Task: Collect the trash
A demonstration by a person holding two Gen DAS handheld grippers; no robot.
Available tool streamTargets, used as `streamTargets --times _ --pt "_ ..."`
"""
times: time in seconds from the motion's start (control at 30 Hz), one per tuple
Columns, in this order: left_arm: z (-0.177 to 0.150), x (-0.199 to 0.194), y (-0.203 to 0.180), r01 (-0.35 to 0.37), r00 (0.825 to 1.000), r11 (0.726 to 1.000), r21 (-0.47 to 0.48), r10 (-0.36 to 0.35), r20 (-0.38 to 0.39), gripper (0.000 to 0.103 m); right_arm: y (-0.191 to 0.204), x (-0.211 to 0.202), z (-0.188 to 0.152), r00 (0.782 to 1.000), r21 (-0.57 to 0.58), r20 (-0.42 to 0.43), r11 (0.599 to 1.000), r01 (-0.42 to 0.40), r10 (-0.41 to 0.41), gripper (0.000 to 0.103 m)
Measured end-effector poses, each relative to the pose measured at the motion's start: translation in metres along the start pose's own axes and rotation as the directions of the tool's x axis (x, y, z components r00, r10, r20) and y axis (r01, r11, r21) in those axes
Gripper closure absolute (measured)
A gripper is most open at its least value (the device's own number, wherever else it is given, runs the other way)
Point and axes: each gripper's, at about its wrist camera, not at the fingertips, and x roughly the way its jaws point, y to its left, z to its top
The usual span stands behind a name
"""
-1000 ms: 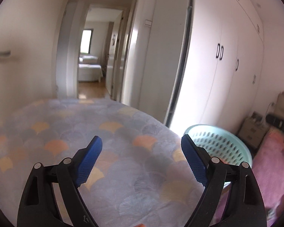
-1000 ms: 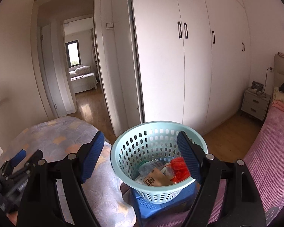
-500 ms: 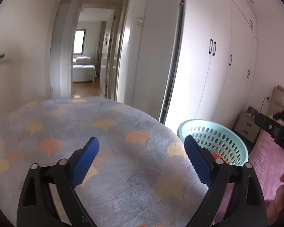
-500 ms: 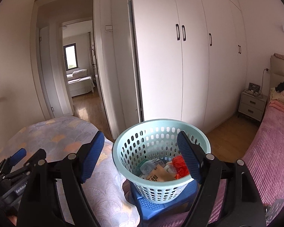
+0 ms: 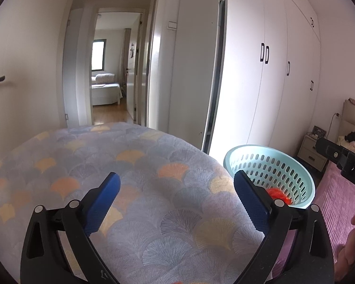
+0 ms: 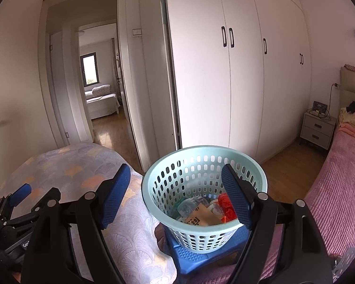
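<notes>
Left hand-held gripper [image 5: 176, 190] jaws were opening, nearly at full spread, nothing between them, hovering over a fan-patterned cover [image 5: 130, 170]. Right hand-held gripper [image 6: 176, 189] stood wide open and empty, its right finger overlapping the basket rim in view. Mint perforated basket [image 6: 172, 179] sat at 12 o'clock just beyond it, on a blue stool [image 6: 191, 258], with trash [image 6: 202, 211] inside: clear bottle, brown wrapper, red scrap. Pink bedspread [image 6: 331, 189] at 3 o'clock. White wardrobe [image 6: 224, 82] behind; nightstand [image 6: 317, 130] at 2 o'clock; open doorway [image 6: 99, 99] at 11 o'clock.
</notes>
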Motion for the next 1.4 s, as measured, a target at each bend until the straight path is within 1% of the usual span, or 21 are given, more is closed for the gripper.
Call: streamTargets --times 0.77,1.4 --pt "-0.0013 -0.0004 0.0008 -0.002 1.000 1.000 0.011 0.002 0.001 0.009 0.0022 0.0020 -0.0003 1.000 0.002 -0.006 1.000 -0.005 0.005 0.028" --pt "-0.0012 -0.0010 0.0025 -0.005 1.000 1.000 0.013 0.005 0.001 0.008 0.0098 -0.0023 -0.0005 1.000 -0.019 0.015 1.000 0.003 -0.003 0.028"
